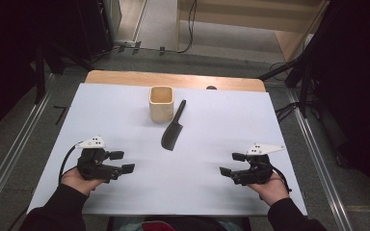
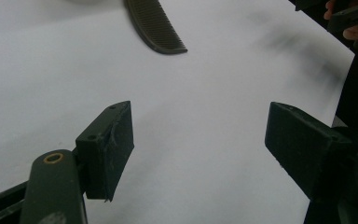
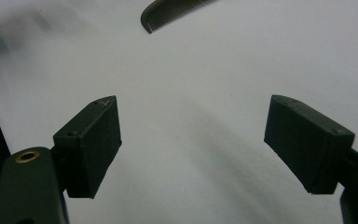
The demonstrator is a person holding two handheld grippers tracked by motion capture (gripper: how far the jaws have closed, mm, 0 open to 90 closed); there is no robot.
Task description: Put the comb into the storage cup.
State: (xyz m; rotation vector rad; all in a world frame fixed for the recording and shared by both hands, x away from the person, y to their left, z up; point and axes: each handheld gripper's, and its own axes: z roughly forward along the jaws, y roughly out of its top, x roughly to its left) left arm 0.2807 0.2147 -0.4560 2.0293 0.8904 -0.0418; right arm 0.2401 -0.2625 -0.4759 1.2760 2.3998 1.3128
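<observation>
Left gripper resting spread near desk's front-left corner | right gripper spread near front-right | black comb lying beside wooden cup toward far edge

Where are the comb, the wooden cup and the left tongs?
comb (image 1: pixel 172 134), high view, on its wide toothed end.
wooden cup (image 1: pixel 161 109), high view, on its front wall.
left tongs (image 1: pixel 122 162), high view, midway between the two open tips.
</observation>
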